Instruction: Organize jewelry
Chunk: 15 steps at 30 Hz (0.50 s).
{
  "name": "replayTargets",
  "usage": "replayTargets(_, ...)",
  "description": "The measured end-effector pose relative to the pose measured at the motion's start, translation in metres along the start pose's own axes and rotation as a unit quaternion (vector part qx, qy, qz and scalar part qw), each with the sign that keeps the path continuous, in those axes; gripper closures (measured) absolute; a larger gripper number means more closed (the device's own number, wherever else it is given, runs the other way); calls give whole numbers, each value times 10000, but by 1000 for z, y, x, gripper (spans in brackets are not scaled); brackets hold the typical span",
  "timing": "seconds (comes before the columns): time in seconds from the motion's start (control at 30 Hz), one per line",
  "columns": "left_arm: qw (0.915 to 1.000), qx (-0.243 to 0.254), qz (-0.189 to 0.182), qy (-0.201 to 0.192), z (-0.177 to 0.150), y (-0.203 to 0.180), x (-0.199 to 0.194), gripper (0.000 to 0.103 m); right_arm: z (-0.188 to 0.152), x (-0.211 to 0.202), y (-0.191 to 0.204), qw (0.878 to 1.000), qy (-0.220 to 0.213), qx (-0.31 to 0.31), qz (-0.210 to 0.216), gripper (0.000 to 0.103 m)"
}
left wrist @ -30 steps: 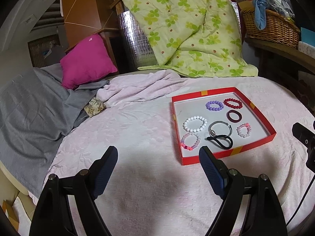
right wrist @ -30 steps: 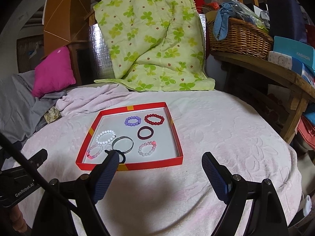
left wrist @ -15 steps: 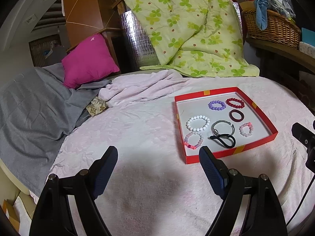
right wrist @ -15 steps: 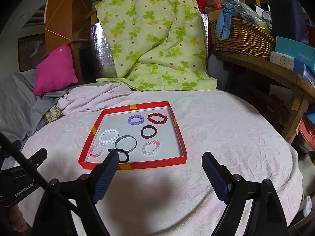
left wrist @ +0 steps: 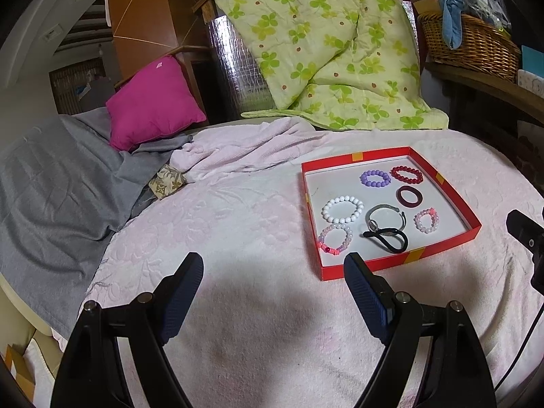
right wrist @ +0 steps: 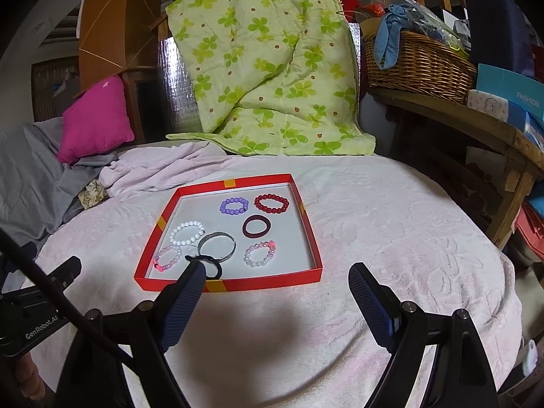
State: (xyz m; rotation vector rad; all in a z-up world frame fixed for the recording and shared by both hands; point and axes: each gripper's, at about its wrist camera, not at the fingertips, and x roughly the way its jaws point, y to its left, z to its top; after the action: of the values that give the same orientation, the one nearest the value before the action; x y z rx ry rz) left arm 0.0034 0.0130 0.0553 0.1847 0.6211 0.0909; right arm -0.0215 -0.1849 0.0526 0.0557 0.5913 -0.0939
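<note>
Both grippers hang empty with jaws wide above the bed. My right gripper [right wrist: 277,282] is nearer: the red tray [right wrist: 307,231] lies straight ahead, just past its fingertips, black hair tie [right wrist: 212,265] nearest. From my left gripper [left wrist: 272,275], the tray sits ahead-right.

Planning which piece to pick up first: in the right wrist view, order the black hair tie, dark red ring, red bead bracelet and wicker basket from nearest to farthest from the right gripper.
1. Black hair tie, at the tray's near edge, just past the right gripper's left finger.
2. Dark red ring, mid-tray.
3. Red bead bracelet, far right corner of the tray.
4. Wicker basket, on the shelf at the back right.
</note>
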Motion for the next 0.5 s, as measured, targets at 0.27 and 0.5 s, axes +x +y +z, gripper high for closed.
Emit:
replayTargets(0.27, 10000, 61, -33, 15, 1, -6, 2, 18, -1, 1, -5, 10000, 46, 53, 38, 15)
replayTargets(0.5, 10000, 57, -73, 23, 3, -6, 2, 18, -1, 1, -2, 10000, 60, 29, 41, 14)
